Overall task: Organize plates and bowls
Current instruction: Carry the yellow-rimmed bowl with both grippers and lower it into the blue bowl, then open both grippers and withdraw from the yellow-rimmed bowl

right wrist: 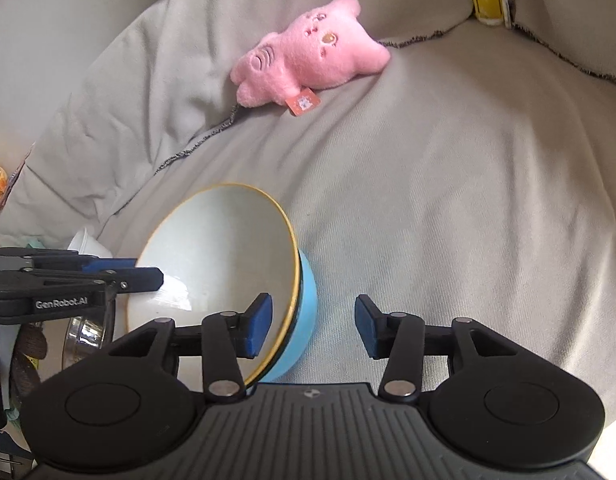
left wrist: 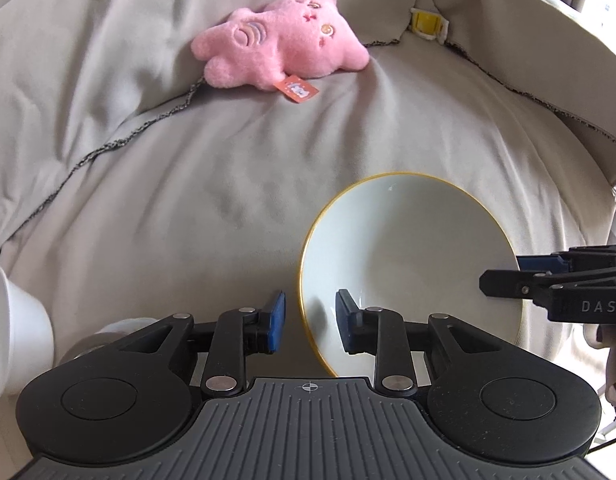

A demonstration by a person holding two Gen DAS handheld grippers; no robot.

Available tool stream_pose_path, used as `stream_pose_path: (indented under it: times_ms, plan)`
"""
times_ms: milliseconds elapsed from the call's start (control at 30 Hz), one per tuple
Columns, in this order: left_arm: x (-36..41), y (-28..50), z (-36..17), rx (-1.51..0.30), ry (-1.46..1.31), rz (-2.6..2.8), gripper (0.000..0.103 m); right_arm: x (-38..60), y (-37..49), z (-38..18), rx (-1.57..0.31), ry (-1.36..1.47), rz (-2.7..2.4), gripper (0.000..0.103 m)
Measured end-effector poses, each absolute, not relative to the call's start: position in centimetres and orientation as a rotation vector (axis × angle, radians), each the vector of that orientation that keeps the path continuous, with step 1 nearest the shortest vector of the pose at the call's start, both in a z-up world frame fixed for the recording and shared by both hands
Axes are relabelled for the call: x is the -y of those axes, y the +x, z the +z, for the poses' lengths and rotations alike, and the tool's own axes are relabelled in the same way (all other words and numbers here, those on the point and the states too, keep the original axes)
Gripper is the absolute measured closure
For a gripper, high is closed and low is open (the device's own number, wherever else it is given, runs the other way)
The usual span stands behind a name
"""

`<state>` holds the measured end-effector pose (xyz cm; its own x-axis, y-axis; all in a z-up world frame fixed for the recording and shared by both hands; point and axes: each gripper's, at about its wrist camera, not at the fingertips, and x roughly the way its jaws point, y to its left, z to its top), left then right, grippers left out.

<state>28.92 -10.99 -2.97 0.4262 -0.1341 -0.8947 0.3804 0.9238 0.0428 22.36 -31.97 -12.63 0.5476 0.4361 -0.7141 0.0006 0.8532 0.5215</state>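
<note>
Both grippers straddle opposite rims of one bowl (left wrist: pixel 407 256), white inside with a yellow rim and blue outside, resting on the grey sofa cover (left wrist: pixel 228 200) near its front edge. Left gripper (left wrist: pixel 309 324) is spread apart around the bowl's left rim; right gripper (right wrist: pixel 313 326), also unclenched, brackets the right rim. Neither is nearer.

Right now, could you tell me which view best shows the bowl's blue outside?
The right wrist view: the bowl tilts there, showing its blue outer wall below the yellow rim. The left wrist view shows only the white inside and rim.
</note>
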Motion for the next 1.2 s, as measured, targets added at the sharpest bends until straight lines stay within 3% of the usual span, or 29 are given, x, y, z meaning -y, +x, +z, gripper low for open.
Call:
stream_pose_path:
  times_ms: [400, 1200]
  plan:
    - [10.1, 29.5, -4.6, -1.183, 0.154, -0.367, 0.072, 31.1, 22.1, -13.5, -0.977, 0.539, 0.308, 0.055]
    - [8.9, 30.5, -5.7, -1.193, 0.059, -0.387, 0.072, 30.3, 22.8, -14.8, -1.023, 0.621, 0.367, 0.052]
